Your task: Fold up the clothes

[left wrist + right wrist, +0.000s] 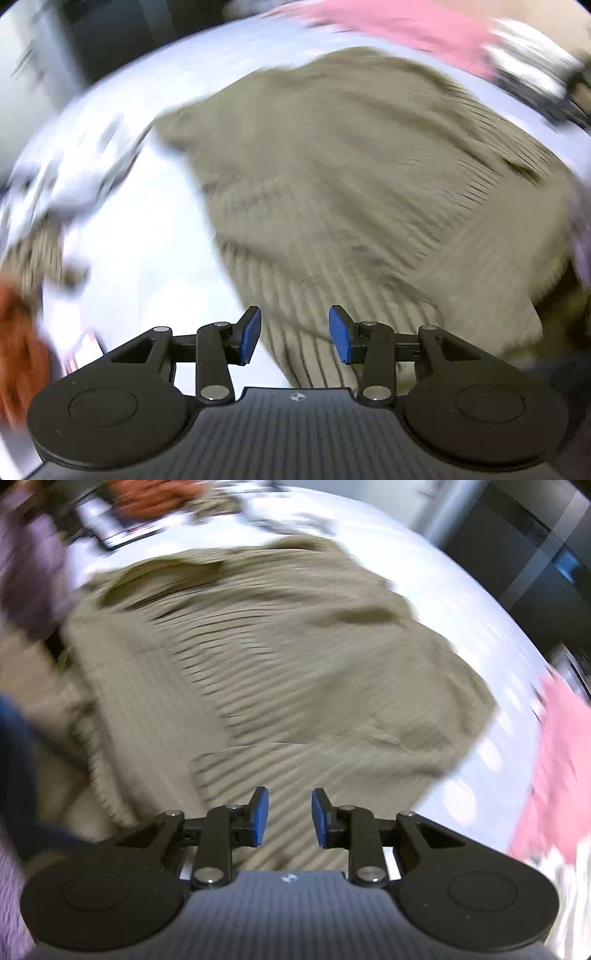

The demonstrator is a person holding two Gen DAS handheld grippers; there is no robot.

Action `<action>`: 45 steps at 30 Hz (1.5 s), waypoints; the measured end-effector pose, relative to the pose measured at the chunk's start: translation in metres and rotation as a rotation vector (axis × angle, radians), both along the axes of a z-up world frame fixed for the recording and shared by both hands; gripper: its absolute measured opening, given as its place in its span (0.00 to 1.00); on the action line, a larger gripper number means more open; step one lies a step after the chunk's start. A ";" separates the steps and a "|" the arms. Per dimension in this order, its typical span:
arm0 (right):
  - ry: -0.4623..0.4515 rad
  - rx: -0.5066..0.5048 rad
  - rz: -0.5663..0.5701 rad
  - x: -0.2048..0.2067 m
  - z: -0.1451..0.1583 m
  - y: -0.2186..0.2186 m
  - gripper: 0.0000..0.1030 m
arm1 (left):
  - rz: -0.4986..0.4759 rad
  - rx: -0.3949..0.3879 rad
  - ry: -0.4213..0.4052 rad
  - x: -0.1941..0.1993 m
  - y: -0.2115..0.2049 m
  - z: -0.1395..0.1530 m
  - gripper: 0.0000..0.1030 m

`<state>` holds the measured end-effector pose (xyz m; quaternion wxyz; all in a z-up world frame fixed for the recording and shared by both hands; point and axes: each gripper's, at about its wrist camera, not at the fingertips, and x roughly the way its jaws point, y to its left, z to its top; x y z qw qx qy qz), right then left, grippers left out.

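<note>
Hovering above the ribbed beige sweater, the left tool and the right tool both stand partly open with nothing between their blue pads. The sweater lies folded over itself on the white desk — 1 fold seems just released. Next, I judge, comes gripping a free edge for another fold.

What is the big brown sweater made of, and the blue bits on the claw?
The sweater looks like soft, matte ribbed knit, maybe wool or acrylic: raised ridges run across it. The blue pads on the right claw look like smooth rubber or plastic; the blur leaves that open.
</note>
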<state>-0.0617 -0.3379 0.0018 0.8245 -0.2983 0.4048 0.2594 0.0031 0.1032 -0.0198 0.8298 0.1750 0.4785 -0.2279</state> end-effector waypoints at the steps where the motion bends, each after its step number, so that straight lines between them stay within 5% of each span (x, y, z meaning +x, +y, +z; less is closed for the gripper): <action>1: -0.003 -0.004 -0.054 0.006 -0.002 -0.004 0.28 | 0.055 -0.020 0.035 0.004 0.001 -0.007 0.37; 6: -0.015 -0.047 -0.270 0.032 -0.017 -0.016 0.29 | 0.254 -0.106 0.184 0.016 0.001 -0.036 0.38; 11: -0.039 -0.051 -0.306 0.038 -0.026 -0.012 0.29 | 0.334 -0.075 0.213 0.014 -0.012 -0.052 0.37; 15: -0.056 -0.051 -0.323 0.044 -0.030 -0.010 0.29 | 0.290 -0.021 0.153 0.008 -0.030 -0.045 0.06; 22: -0.046 -0.058 -0.348 0.049 -0.032 -0.014 0.29 | 0.015 0.266 -0.136 -0.031 -0.082 -0.028 0.03; 25: -0.030 -0.063 -0.348 0.050 -0.035 -0.015 0.29 | -0.101 0.320 -0.235 -0.052 -0.105 -0.027 0.03; 31: -0.021 -0.072 -0.341 0.050 -0.038 -0.013 0.29 | -0.133 0.076 -0.139 -0.054 -0.115 -0.022 0.04; 34: -0.023 -0.069 -0.348 0.050 -0.039 -0.015 0.29 | -0.111 -0.042 -0.077 -0.046 -0.111 -0.024 0.14; 39: -0.015 -0.069 -0.359 0.050 -0.042 -0.019 0.29 | -0.120 -0.180 -0.091 -0.052 -0.102 -0.012 0.39; 42: -0.015 -0.067 -0.364 0.049 -0.042 -0.021 0.29 | -0.109 -0.247 -0.138 -0.052 -0.088 0.000 0.40; 45: -0.017 -0.065 -0.363 0.049 -0.041 -0.022 0.29 | 0.014 -0.271 -0.175 -0.040 -0.061 0.009 0.40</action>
